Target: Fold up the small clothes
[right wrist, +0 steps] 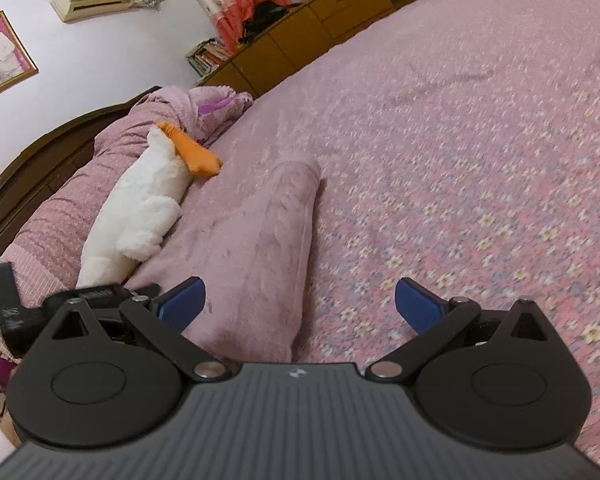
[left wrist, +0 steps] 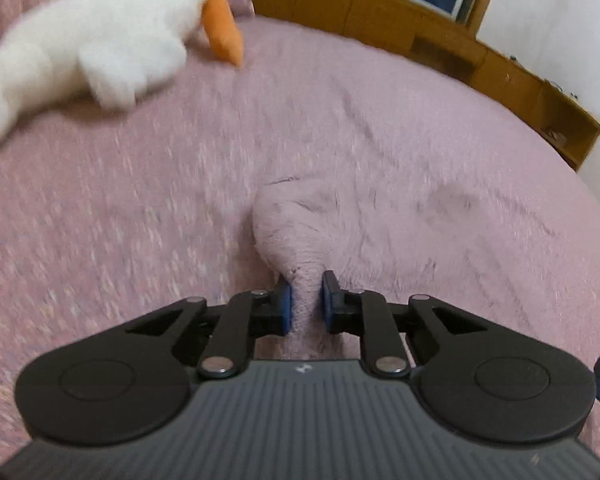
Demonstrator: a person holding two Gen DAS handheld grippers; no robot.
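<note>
A fuzzy pale-pink garment [left wrist: 296, 224] lies on the pink flowered bedspread [left wrist: 140, 200]. In the left wrist view my left gripper [left wrist: 306, 300] is shut on a bunched end of it, and the cloth fills the narrow gap between the blue pads [left wrist: 286, 304]. In the right wrist view the same garment [right wrist: 260, 240] stretches away from me as a long folded strip. My right gripper [right wrist: 300, 304] hovers open over its near end. Its left pad [right wrist: 184, 300] is above the cloth, its right pad above the bedspread [right wrist: 460, 160], and nothing is gripped.
A white plush toy with an orange beak [right wrist: 140, 208] lies left of the garment, also at the upper left [left wrist: 100, 40]. A bunched pink quilt [right wrist: 172, 108] and dark headboard lie beyond it. Wooden cabinets [left wrist: 440, 36] run along the bed's far side.
</note>
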